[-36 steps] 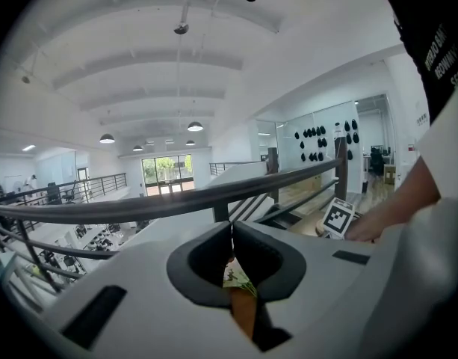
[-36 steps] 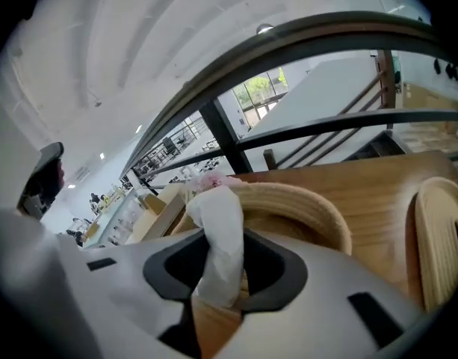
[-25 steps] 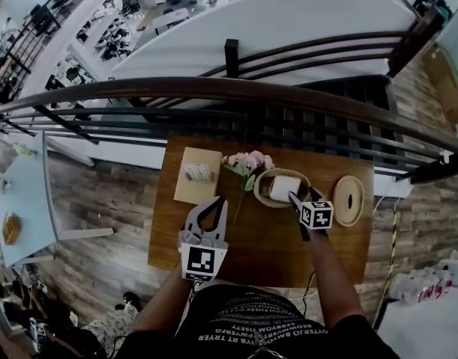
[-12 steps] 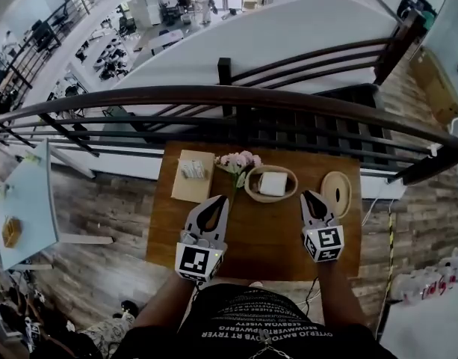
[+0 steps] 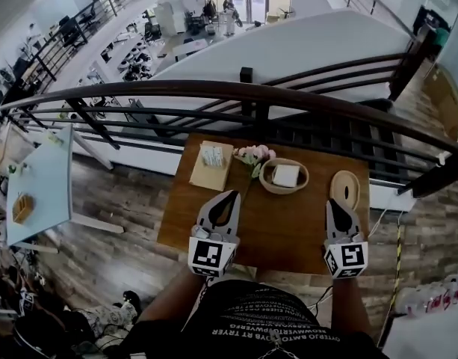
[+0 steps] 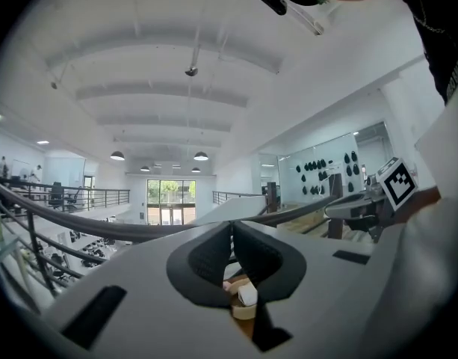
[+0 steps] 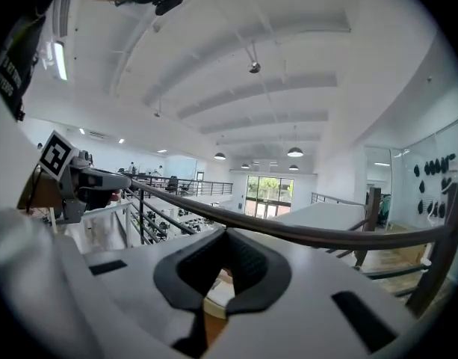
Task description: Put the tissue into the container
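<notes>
- Toward the far edge of the table (image 5: pixel 281 234), a little right of its middle, we've got the tissue (image 5: pixel 285 175) lying as a white folded square inside the container (image 5: pixel 267 185), a shallow oval basket. Nothing overhangs the rim that we can see.
- Just left of the container lie the pink flowers (image 5: pixel 255 154), stem running toward the table's middle. The blooms are close to the basket's rim, and we can't tell if they touch it.
- Toward the far right corner, an oval wooden lid (image 5: pixel 339 184) with a slot lies flat, apart from the container.
- Near the far left corner, a tan board (image 5: pixel 202 176) carries a small pale object, well out of play.
- At the near edge, the left gripper (image 5: pixel 230 196) hangs clenched, tips together, gripping nothing.
- Over at the near right, the right gripper (image 5: pixel 335 203) is closing right down, tips meeting on nothing.
- Our read: the placing step looks done, with the tissue in and both grippers well apart from it.
- Next, if anything, that slotted lid may belong on the basket, though that's only our guess. It would call for the right gripper to open, take the lid by its edge and set it level over the rim.
</notes>
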Available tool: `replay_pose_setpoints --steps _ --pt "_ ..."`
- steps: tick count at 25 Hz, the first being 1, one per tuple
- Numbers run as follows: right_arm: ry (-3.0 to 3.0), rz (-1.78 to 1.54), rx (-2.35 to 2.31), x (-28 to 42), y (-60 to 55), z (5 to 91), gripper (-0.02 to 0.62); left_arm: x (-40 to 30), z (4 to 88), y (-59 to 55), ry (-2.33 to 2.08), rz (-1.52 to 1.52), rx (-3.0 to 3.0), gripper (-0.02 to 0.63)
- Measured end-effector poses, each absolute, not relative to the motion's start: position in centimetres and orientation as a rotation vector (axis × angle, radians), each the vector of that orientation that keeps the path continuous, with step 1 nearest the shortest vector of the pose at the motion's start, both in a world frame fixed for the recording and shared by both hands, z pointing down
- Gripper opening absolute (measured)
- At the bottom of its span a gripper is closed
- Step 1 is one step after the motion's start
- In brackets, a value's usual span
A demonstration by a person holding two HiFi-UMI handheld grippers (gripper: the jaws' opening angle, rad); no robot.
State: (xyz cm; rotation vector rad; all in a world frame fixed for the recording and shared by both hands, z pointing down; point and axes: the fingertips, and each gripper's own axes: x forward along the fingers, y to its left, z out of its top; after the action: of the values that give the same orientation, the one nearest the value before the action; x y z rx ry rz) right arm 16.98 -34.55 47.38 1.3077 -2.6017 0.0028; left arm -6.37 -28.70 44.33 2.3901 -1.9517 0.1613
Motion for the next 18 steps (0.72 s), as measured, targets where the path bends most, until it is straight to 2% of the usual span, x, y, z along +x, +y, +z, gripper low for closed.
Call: replay_pose_setpoints --steps 9,18 --pt "-2.608 -0.019 1.283 18.1 -29.8 47.3 0.014 -5.5 43.9 -22.3 -2.001 0.181 2.352 0.034" --pt "-2.640 0.003 1.224 15.5 -28.8 47.3 0.014 -7.2 44.0 -21.2 -2.028 0.231 2.329 0.034"
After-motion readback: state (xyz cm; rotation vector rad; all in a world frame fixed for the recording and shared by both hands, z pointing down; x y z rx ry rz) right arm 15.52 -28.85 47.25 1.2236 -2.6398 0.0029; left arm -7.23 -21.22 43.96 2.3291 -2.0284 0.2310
